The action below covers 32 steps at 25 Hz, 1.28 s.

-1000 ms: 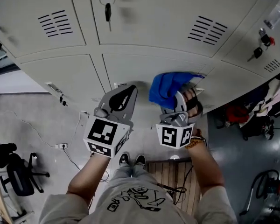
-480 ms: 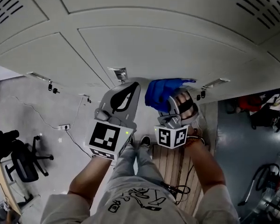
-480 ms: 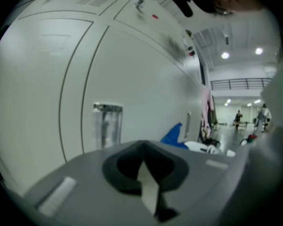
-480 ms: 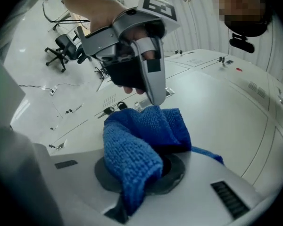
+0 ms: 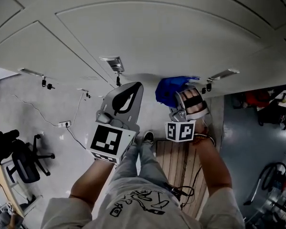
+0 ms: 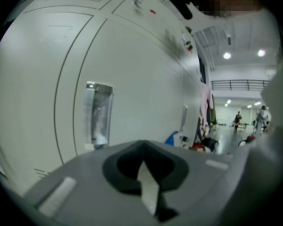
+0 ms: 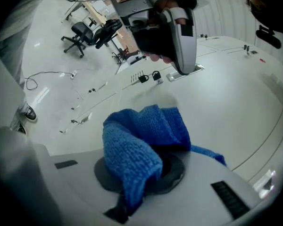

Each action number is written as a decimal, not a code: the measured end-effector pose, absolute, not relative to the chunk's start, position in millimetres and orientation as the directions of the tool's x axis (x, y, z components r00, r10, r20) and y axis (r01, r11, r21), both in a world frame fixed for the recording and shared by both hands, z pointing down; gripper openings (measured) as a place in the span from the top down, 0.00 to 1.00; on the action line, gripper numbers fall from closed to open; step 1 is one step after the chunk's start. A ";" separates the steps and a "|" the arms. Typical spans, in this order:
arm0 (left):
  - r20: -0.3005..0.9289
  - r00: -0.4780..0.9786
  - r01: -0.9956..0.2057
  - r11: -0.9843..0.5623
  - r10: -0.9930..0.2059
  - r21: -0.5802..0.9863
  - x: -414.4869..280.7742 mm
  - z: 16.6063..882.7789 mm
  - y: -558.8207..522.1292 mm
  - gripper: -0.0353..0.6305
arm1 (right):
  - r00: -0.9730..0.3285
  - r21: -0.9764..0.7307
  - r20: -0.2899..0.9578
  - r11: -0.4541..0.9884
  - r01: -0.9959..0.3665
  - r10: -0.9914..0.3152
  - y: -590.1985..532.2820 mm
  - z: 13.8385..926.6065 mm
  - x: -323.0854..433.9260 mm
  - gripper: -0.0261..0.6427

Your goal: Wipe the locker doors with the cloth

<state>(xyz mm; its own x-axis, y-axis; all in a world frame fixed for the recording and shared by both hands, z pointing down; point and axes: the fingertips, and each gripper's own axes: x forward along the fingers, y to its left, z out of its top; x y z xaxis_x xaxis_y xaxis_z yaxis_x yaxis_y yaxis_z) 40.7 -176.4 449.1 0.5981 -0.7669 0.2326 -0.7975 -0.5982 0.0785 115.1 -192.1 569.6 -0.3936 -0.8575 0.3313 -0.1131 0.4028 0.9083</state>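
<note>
The pale grey locker door [image 5: 171,42] fills the top of the head view. My right gripper [image 5: 181,96] is shut on a bunched blue cloth [image 5: 170,88], which is held at the door's lower edge. The right gripper view shows the cloth [image 7: 141,145] clamped in the jaws [image 7: 137,178], close over the door [image 7: 236,93]. My left gripper [image 5: 131,88] hangs just left of the cloth, shut and empty, with its tips close to the door. The left gripper view shows its closed jaws [image 6: 148,173] and a metal latch plate [image 6: 98,112] on the door [image 6: 141,55].
Metal latches [image 5: 112,62] [image 5: 223,74] stick out from the doors, with small keys [image 5: 117,80] hanging. Below me are the person's shoes [image 5: 148,137] and a wooden slat platform [image 5: 174,163]. An office chair [image 5: 19,161] and a floor socket with cable [image 5: 63,123] are at left.
The view has dropped from the vented upper doors to a lower door. Both grippers have come down with it; the right gripper is still shut on the cloth and has shifted slightly right.
</note>
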 end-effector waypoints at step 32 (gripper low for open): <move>-0.008 0.579 -0.814 -0.577 -0.815 -0.069 7.7 257.4 -149.8 0.94 | -0.420 0.879 -0.111 0.109 -0.465 -0.901 -188.1 246.0 110.9 0.91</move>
<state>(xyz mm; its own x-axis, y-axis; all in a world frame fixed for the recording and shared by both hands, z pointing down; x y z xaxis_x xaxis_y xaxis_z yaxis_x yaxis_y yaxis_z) 7.7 -149.8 257.4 0.5787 -0.8155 -0.0085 -0.8139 -0.5769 -0.0690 110.9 -188.1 246.0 -0.4200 -0.9008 -0.1106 -0.4648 0.1089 0.8787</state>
